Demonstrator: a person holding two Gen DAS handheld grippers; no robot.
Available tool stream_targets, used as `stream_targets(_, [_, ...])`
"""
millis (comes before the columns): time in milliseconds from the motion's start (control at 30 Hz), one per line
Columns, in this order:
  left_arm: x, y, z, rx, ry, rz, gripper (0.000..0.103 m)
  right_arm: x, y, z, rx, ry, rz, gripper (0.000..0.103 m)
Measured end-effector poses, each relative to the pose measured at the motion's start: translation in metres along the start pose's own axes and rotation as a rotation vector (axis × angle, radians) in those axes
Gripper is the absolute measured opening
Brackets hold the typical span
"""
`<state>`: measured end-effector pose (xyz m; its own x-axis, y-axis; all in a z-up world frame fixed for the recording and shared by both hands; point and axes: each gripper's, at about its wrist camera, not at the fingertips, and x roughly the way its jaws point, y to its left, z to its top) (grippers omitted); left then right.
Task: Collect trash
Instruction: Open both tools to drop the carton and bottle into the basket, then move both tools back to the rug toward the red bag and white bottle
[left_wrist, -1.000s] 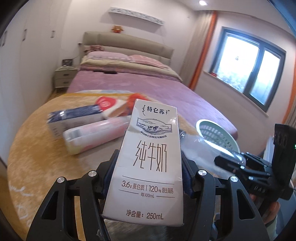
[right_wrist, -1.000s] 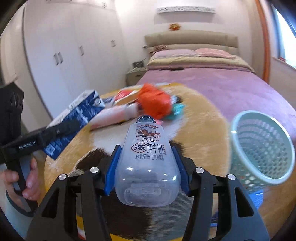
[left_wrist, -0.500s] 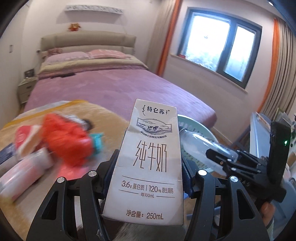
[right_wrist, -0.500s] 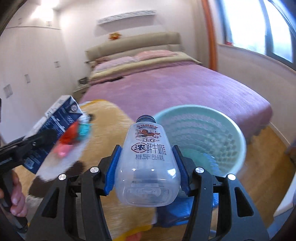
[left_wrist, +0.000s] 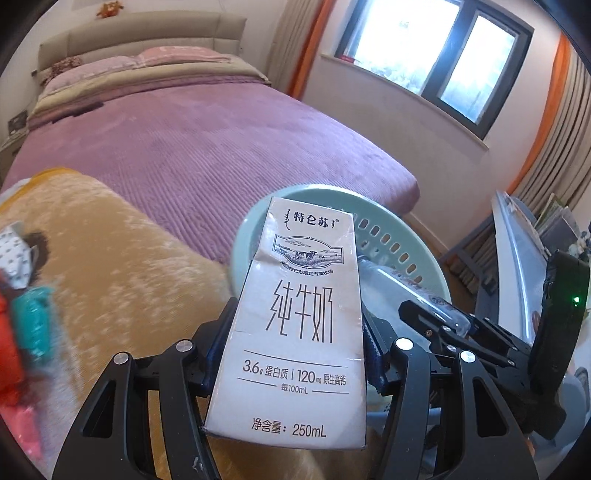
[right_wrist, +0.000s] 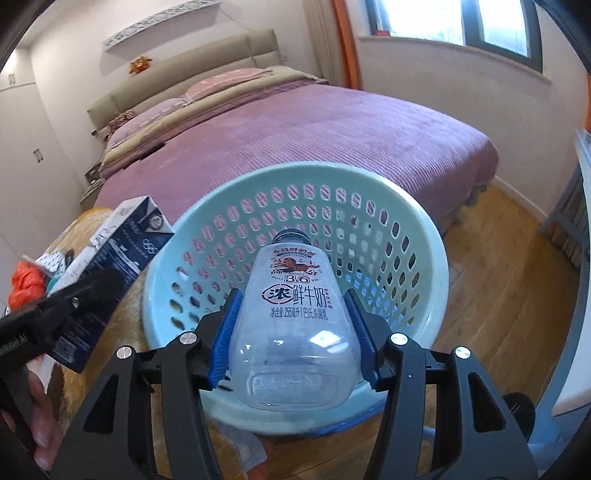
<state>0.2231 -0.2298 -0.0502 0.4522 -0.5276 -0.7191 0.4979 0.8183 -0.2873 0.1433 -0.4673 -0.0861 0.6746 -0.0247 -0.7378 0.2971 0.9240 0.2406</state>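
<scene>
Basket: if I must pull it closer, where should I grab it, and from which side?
Take the basket by its near rim, coming down from above, with one of the fingers inside and one outside. The mouth faces up, the rim is a smooth solid lip, and the perforated wall looks weaker.
</scene>
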Motion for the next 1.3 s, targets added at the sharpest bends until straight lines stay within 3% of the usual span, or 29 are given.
stream_targets(100, [-0.004, 0.0, -0.002, -0.015, -0.021, -0.013, 0.074, -0.001, -0.004, 0.0, 0.016, -0.008, -0.004, 0.056])
stream_targets(333, [-0.043, -0.005, -0.017, 0.009, -0.082, -0.031, 0.075, -0.023, 0.005, -0.01, -0.013, -0.045, 0.042, 0.056])
stream_targets(600, [-0.121, 0.008, -0.046, -0.024, -0.202, -0.023, 0.073, -0.083, 0.077, -0.025, -0.193, -0.176, 0.163, 0.055])
stream_targets(767, [-0.173, 0.039, -0.07, -0.081, -0.28, 0.047, 0.073, -0.108, 0.124, -0.036, -0.308, -0.231, 0.247, 0.055])
stream_targets(1133, [-0.254, 0.146, -0.113, -0.226, -0.351, 0.359, 0.073, -0.08, 0.218, -0.047, -0.429, -0.106, 0.388, 0.055])
stream_targets(1300, [-0.268, 0.193, -0.12, -0.302, -0.338, 0.4, 0.073, -0.066, 0.251, -0.039, -0.459, -0.079, 0.422, 0.055])
